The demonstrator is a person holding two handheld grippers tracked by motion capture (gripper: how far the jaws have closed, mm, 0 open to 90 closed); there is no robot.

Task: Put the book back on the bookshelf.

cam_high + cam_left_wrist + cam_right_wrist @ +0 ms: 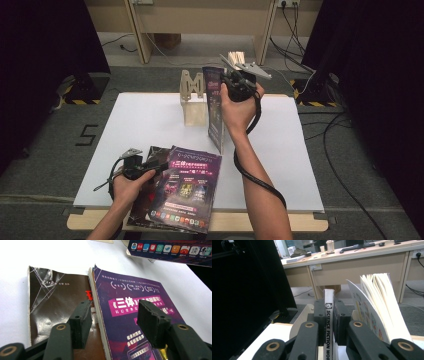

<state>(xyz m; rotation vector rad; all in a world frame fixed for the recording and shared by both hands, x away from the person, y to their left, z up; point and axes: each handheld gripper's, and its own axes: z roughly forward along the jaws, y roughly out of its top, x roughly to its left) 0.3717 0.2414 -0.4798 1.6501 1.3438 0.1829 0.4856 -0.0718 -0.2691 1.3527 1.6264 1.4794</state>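
My right gripper [226, 83] holds a purple magazine [215, 112] upright over the white board, just right of a wooden book stand [192, 100]. In the right gripper view its jaws [329, 308] are shut on the magazine's white spine [329, 326], and the loose pages [378, 303] fan out to the right. My left gripper [152, 166] rests low at the near left over a stack of purple magazines [186, 192]. In the left gripper view it [116, 320] stands open, astride the left edge of the top magazine [132, 307], which lies on a dark brown book [55, 300].
The white board [280, 150] covers the tabletop, with bare surface to the right and at the far left. Dark curtains hang on both sides. Cables run over the floor at right [340, 165]. Wooden desks [362, 267] stand beyond the table.
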